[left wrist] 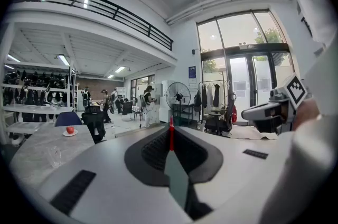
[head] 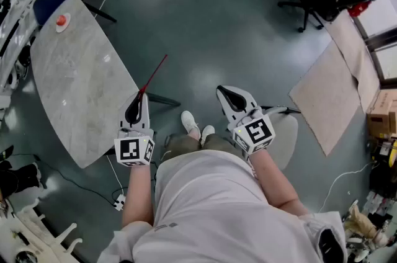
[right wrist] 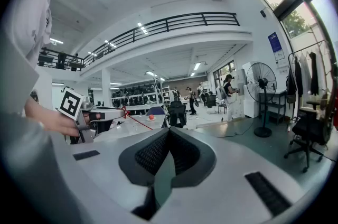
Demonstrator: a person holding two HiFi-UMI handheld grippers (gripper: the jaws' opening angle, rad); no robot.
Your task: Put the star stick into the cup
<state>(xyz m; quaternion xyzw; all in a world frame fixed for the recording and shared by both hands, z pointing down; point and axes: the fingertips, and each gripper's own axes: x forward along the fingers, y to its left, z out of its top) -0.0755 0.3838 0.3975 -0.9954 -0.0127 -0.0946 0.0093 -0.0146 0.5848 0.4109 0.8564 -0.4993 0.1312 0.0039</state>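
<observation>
Jaws of left gripper (head: 142, 94) pinching star stick (head: 155, 72), held seemingly level

- A grey marble bench (head: 68, 82) is seen just left of the left fingers (head: 135, 110).
- A red round object on a white saucer (head: 61, 21) is set at its far end, well ahead of them.
- A beige mat (head: 329, 94) is laid on the floor (head: 205, 26), right of the right fingers (head: 232, 97).

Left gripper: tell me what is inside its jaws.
A thin red stick is pinched between the shut jaws of the left gripper and pokes out forward past their tips. The stretch clamped between the pads is covered, so how far back it reaches cannot be seen.
</observation>
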